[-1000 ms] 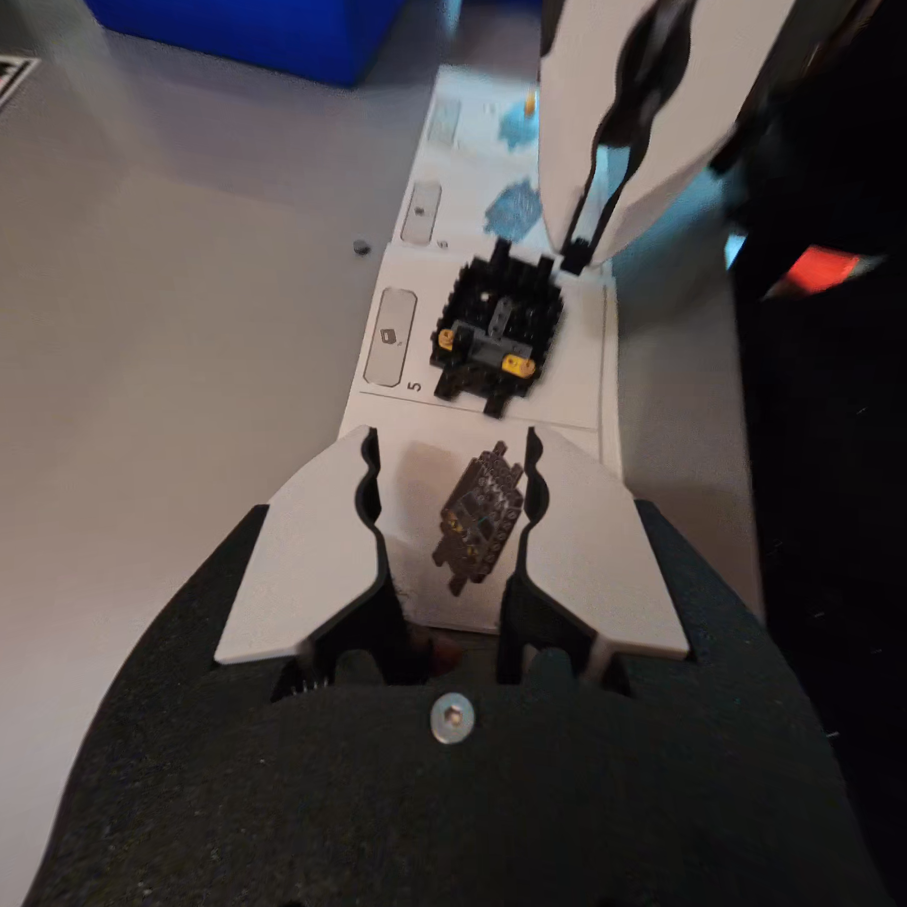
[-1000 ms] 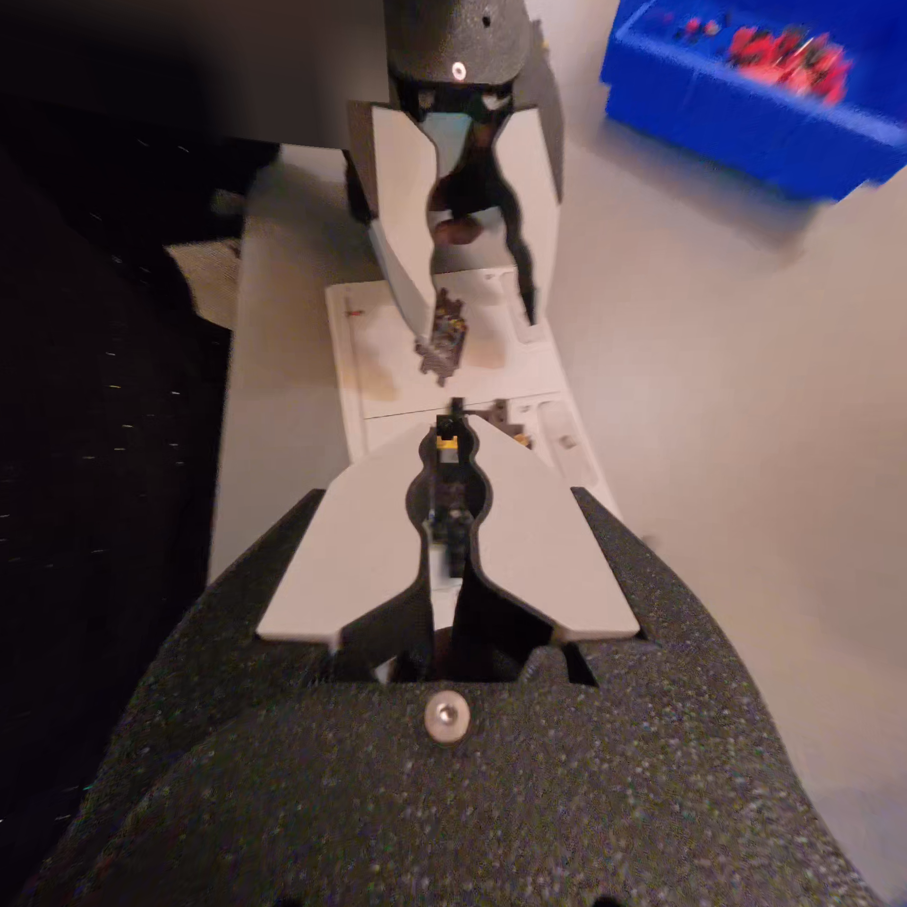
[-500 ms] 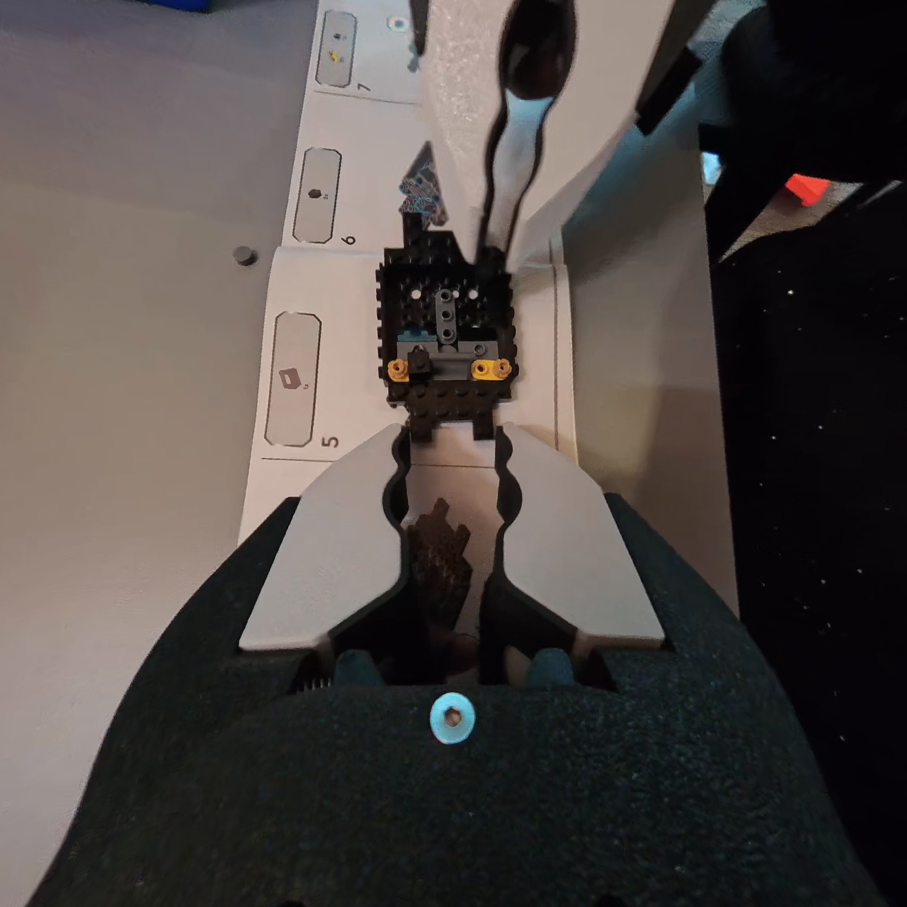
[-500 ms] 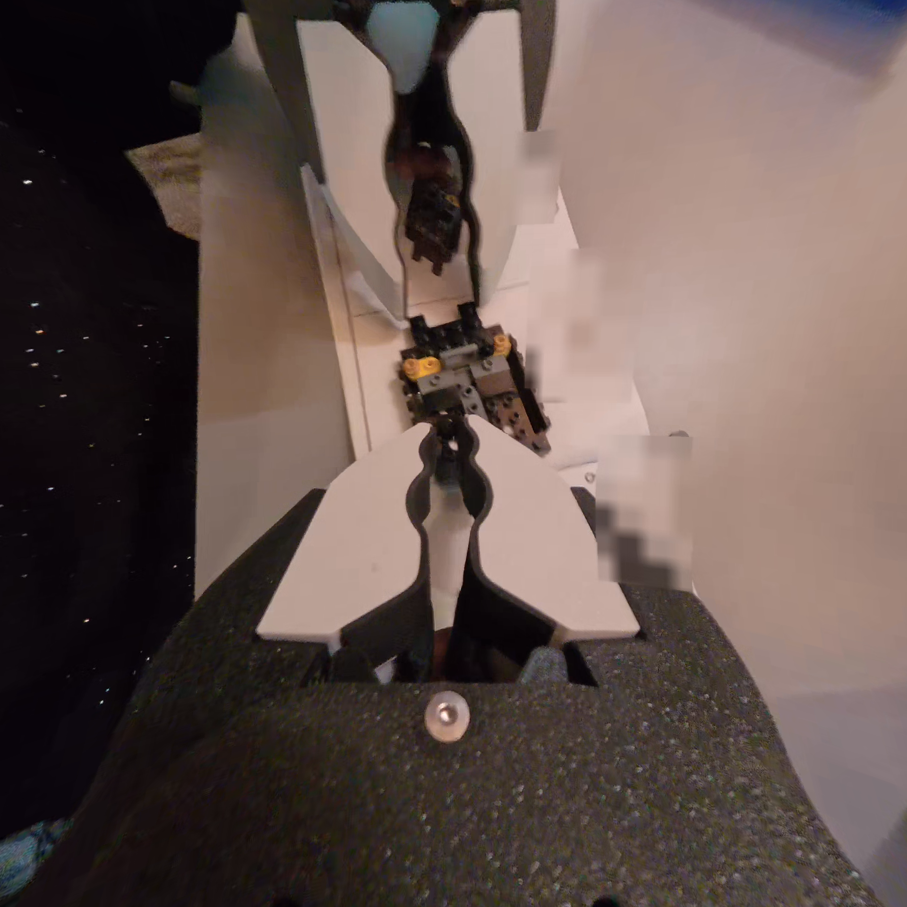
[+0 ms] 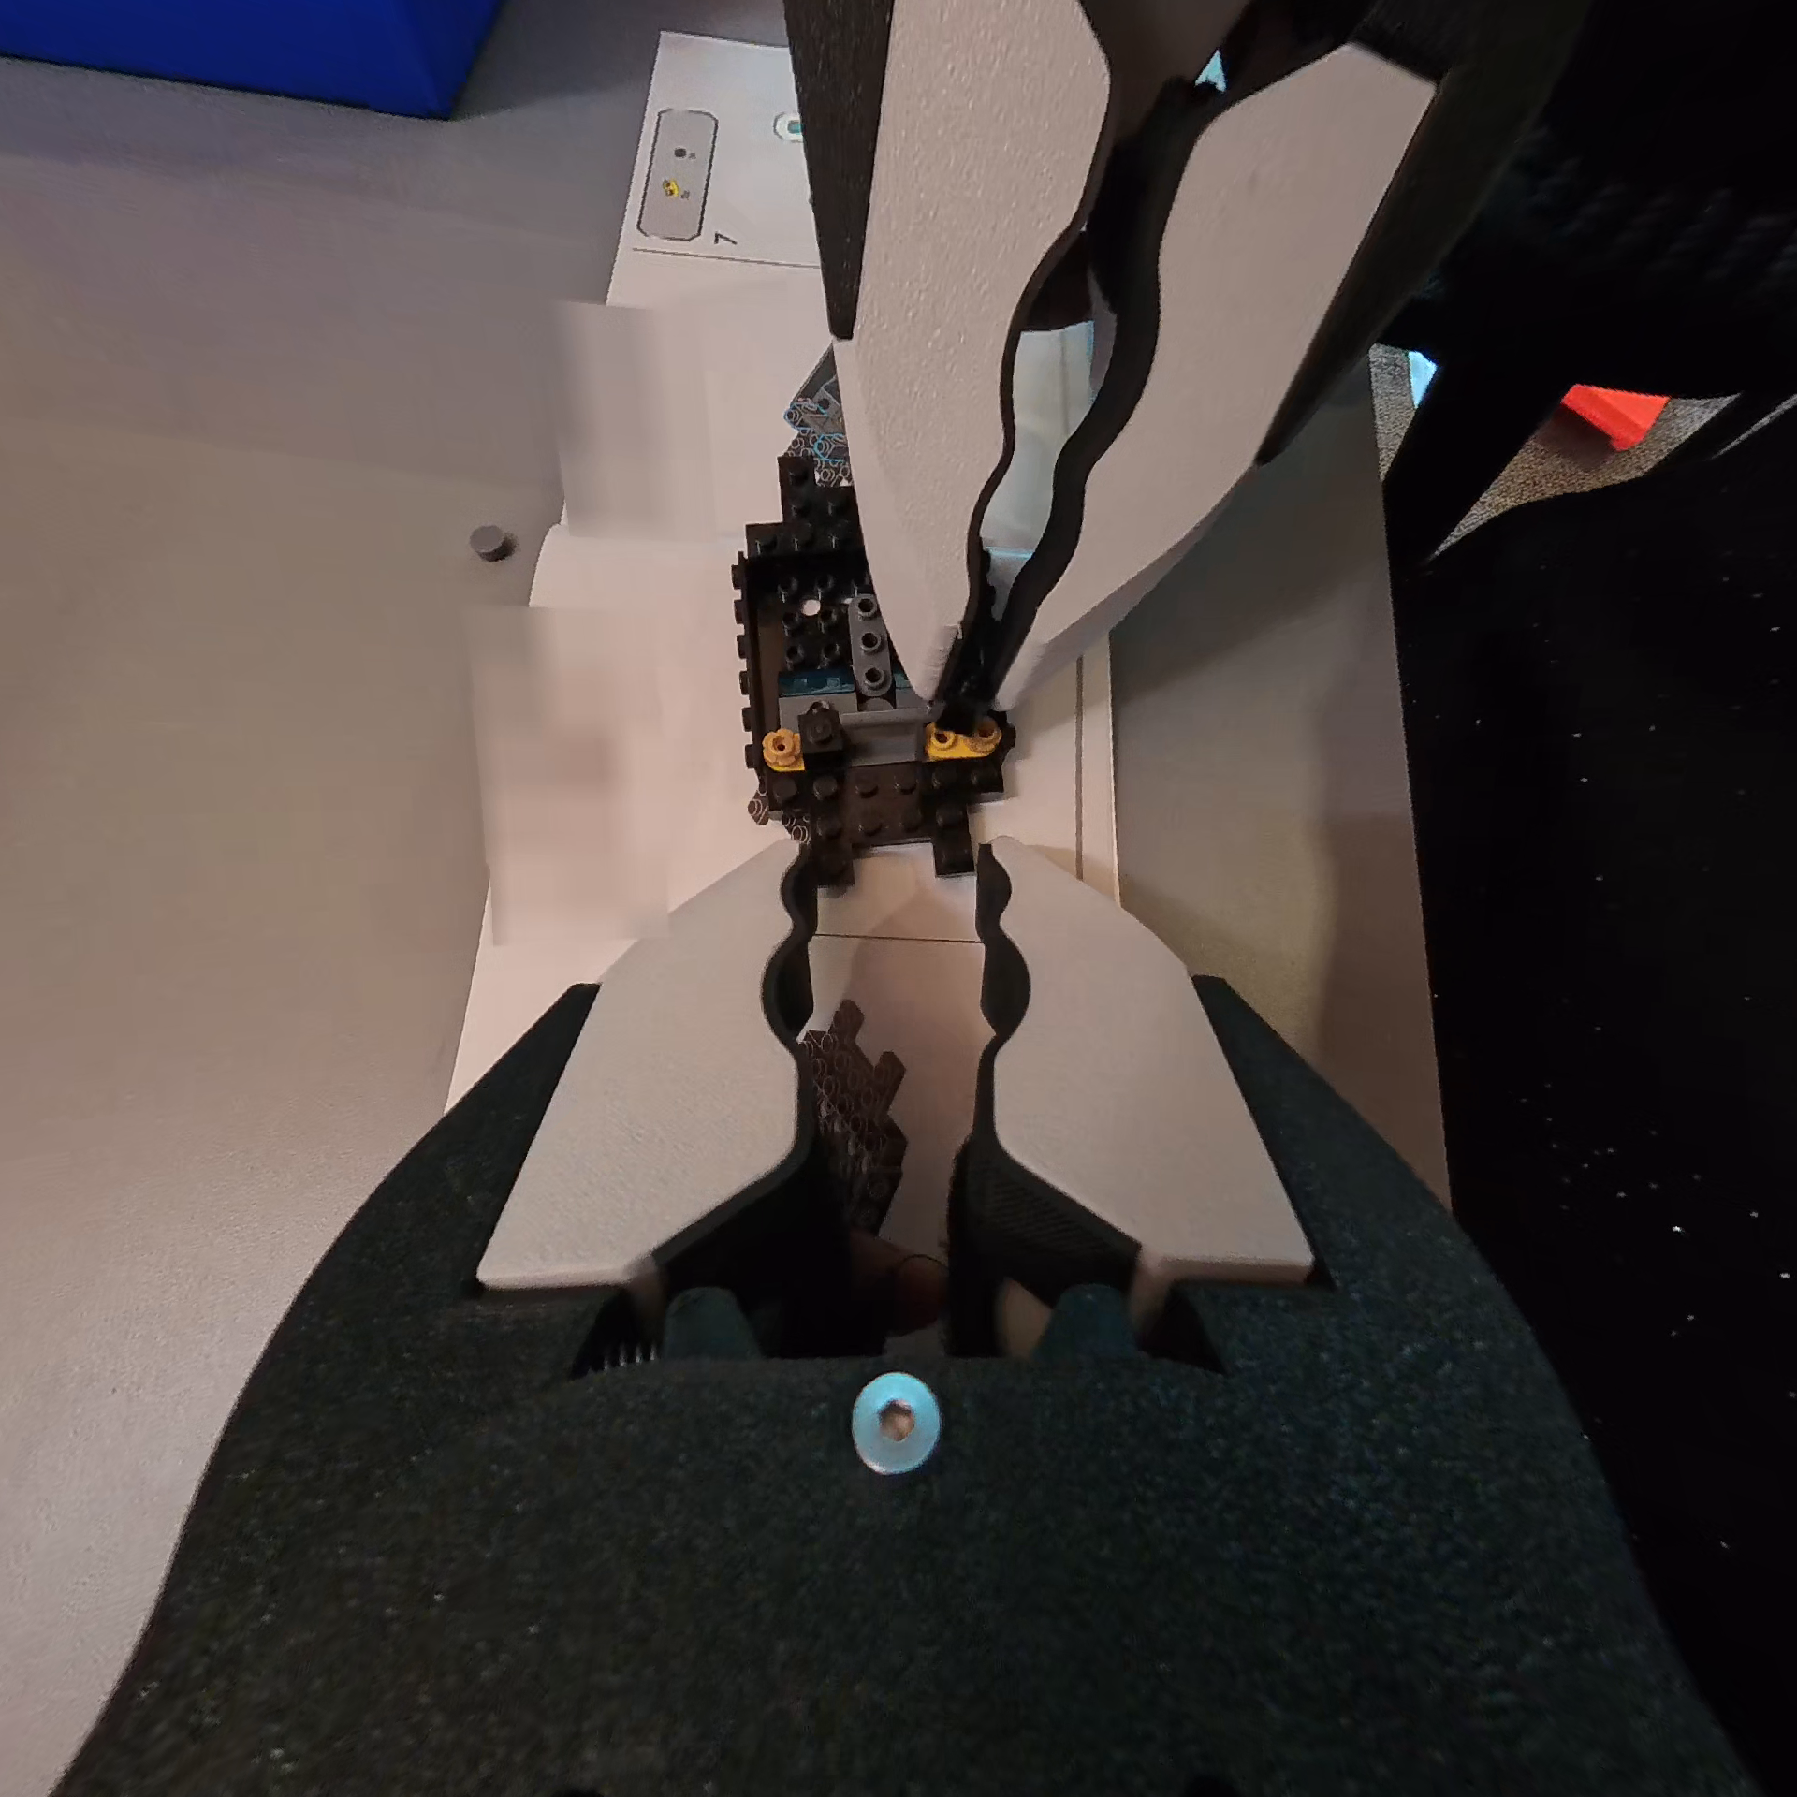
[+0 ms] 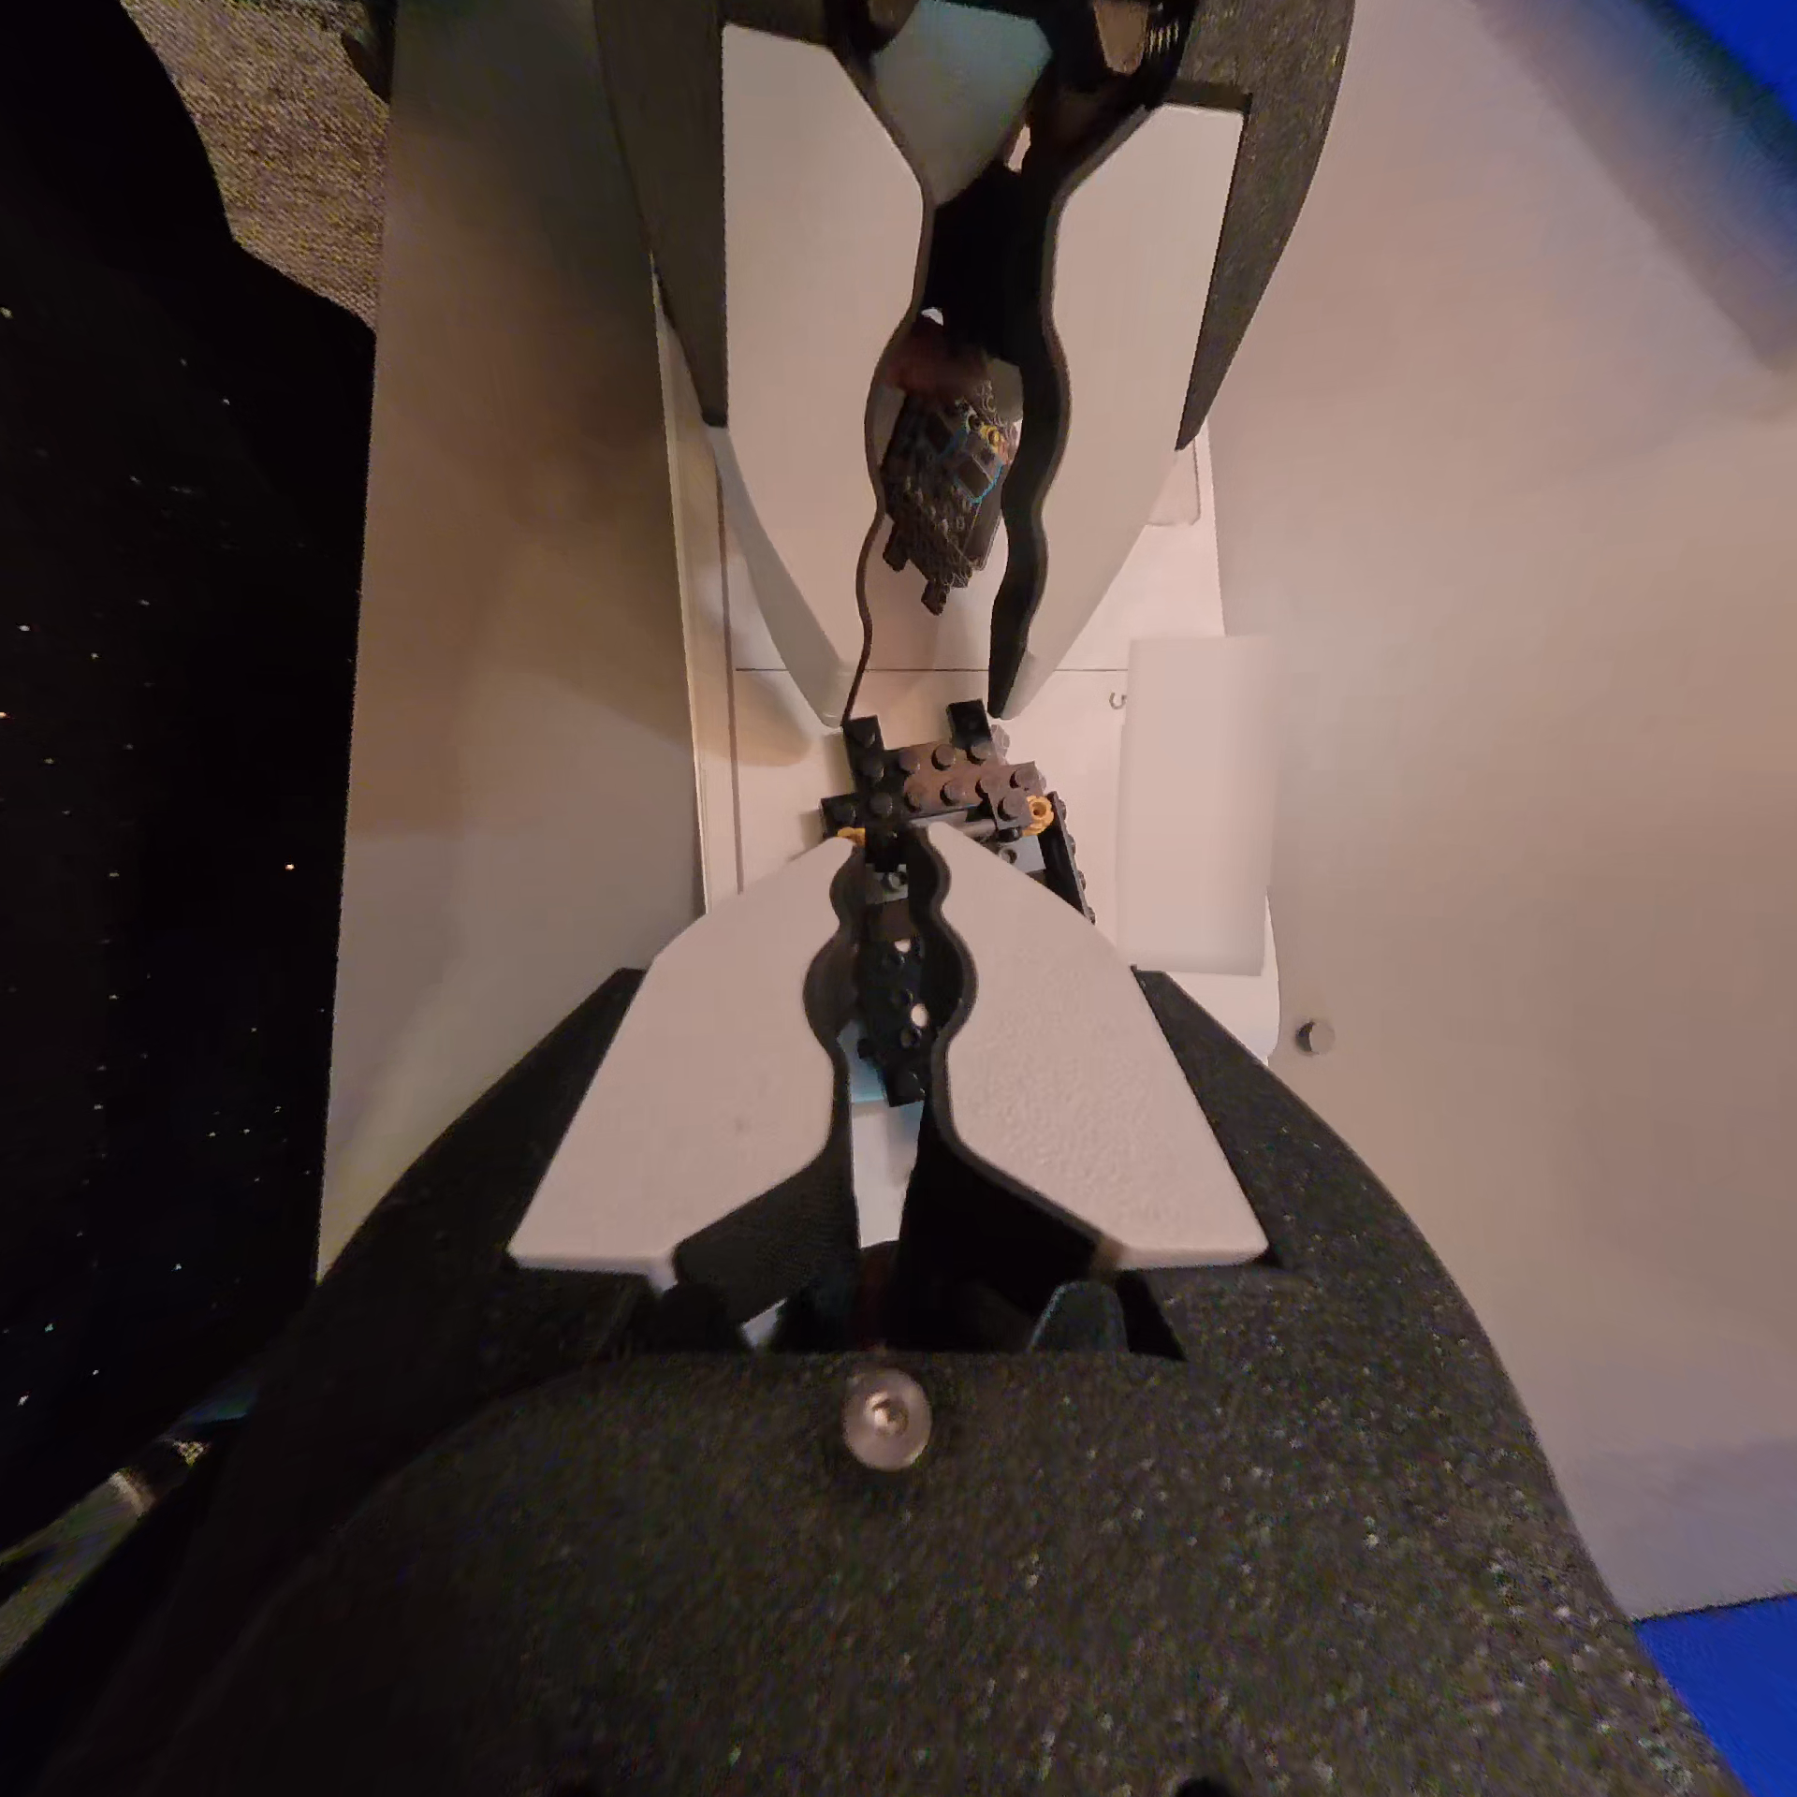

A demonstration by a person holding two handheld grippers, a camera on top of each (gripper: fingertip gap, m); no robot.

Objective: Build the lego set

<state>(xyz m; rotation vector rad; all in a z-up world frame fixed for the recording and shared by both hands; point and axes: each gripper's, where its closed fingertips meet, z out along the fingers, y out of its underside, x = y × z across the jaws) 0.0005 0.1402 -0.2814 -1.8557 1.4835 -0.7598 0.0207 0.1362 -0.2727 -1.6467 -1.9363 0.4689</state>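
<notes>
The black Lego build (image 5: 856, 807) with two yellow pieces lies on the white instruction sheet (image 5: 758, 175). My left gripper (image 5: 890, 861) is open, its tips either side of the build's two near prongs. My right gripper (image 5: 963, 695) reaches in from the far side, shut on a small black piece held against the build by the right yellow piece. In the right wrist view the right gripper (image 6: 880, 846) is over the build (image 6: 933, 778), with the left gripper (image 6: 924, 708) facing it. Contact between the left fingertips and the prongs is unclear.
A small grey round stud (image 5: 491, 542) lies on the grey table left of the sheet; it also shows in the right wrist view (image 6: 1315, 1036). A blue bin (image 5: 243, 49) stands at the far left. The table edge and dark floor run along the right. My two grippers' fingertips are within a few centimetres of each other.
My left gripper moved forward until its tips reached the build's near end. My right gripper came down over the build and now touches it by the right yellow piece.
</notes>
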